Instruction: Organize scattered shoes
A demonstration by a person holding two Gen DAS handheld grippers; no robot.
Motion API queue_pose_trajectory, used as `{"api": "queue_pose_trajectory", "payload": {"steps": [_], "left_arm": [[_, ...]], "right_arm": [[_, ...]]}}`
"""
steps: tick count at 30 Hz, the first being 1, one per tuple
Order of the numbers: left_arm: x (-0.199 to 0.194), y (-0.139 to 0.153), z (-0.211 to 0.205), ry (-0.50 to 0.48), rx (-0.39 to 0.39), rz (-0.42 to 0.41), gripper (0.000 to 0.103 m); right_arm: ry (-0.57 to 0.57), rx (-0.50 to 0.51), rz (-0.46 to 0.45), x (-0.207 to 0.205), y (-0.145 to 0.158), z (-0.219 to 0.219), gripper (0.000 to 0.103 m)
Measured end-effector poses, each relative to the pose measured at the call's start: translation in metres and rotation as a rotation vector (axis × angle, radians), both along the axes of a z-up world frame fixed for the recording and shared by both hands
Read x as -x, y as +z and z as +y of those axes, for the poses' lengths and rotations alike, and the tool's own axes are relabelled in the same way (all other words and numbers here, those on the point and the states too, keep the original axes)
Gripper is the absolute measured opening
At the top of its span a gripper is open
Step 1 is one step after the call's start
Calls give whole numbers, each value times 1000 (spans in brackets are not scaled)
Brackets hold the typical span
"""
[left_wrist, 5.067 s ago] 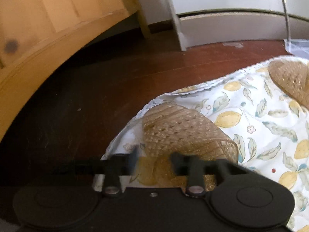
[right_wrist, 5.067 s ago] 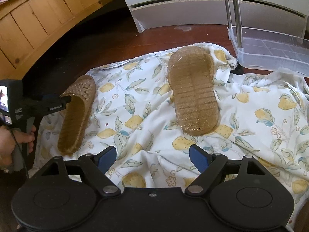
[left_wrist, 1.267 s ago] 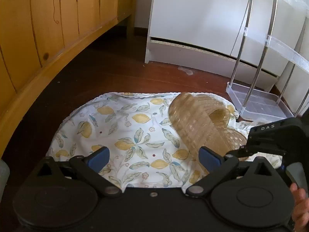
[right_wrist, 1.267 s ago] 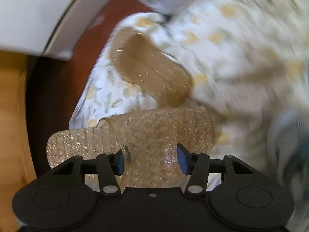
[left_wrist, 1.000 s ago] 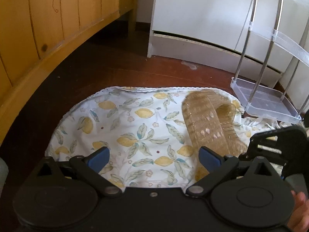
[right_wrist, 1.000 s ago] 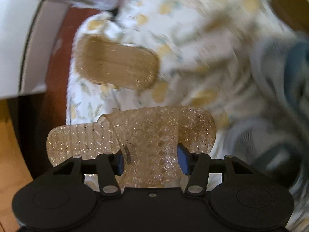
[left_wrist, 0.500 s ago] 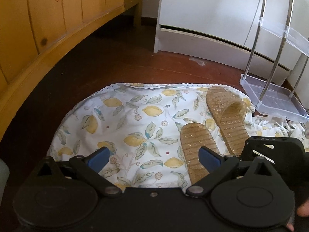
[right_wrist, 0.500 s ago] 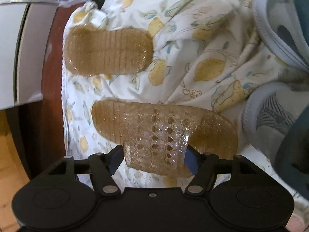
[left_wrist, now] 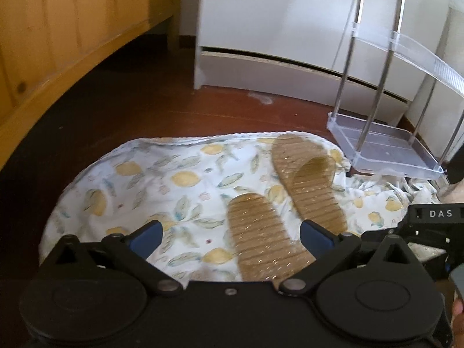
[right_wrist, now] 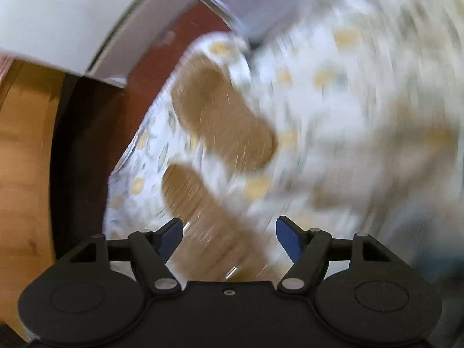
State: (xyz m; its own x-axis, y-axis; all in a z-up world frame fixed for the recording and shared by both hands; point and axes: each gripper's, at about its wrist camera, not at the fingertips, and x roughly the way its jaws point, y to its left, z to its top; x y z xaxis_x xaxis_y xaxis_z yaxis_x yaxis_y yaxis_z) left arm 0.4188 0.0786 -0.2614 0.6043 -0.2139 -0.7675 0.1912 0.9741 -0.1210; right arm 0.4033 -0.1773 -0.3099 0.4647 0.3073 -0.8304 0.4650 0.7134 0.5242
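Note:
Two translucent amber slippers lie side by side on a lemon-print cloth (left_wrist: 162,179). The nearer slipper (left_wrist: 261,235) lies just ahead of my left gripper (left_wrist: 232,235), which stands open and empty above it. The farther slipper (left_wrist: 310,179) reaches toward the cloth's back edge. In the blurred right wrist view, the near slipper (right_wrist: 203,211) lies below my right gripper (right_wrist: 229,236), whose jaws are opening and no longer touch it; the other slipper (right_wrist: 220,116) lies beyond. The right gripper's body (left_wrist: 435,226) shows at the left wrist view's right edge.
A clear plastic shoe rack (left_wrist: 385,150) with metal posts stands on the dark wood floor at the back right. A white cabinet (left_wrist: 290,29) runs along the back. A wooden bed frame (left_wrist: 58,43) borders the left side. A hand (left_wrist: 458,313) shows at the right edge.
The right gripper, which held the slipper a second ago, set it down beside the other, opened, lifted and rolled. The left gripper drifted sideways, staying open.

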Motion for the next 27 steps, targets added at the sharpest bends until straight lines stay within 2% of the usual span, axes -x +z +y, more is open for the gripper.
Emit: {"api": "queue_pose_trajectory", "payload": {"steps": [1,5,8,11,14,16,18,20,22,25,26,27], "left_arm": [[-4,-3,-8,-3,-6,0,102],[-21,-10,-44,-36,17,-49,102],[-39,-17,-85,-116,-61,-125,102],[-53,-30,-110,-207,-91,-185,102],[-66,-40,-124,-219,-148,-179,97],[-72,-44,-127,-206,-162,-185,96],[-81,-52,-134,-221,-188,-175,93],[-88,-64,-141,-251,-235,-160,84],[-94,-75,-146,-268,-274,-143,77],[-106,-93,-151,-242,-298,-97,59],[-108,-95,-151,-243,-298,-94,59],[-109,-97,-152,-248,-300,-97,59]], "right_arm": [[49,74,-27,-2,2,-5,76],[189,241,-101,-7,0,-12,76],[236,309,-179,-6,-5,-19,76],[265,369,-283,-3,-7,-20,76],[345,463,-344,-7,-9,-12,76],[359,479,-343,-12,-13,-12,76],[322,475,-355,-12,-13,-17,76],[280,464,-389,-5,-10,-24,76],[258,438,-378,-3,-13,-30,76],[168,361,-376,1,-17,-46,76],[146,342,-382,2,-18,-50,76],[175,352,-401,2,-18,-48,76]]}}
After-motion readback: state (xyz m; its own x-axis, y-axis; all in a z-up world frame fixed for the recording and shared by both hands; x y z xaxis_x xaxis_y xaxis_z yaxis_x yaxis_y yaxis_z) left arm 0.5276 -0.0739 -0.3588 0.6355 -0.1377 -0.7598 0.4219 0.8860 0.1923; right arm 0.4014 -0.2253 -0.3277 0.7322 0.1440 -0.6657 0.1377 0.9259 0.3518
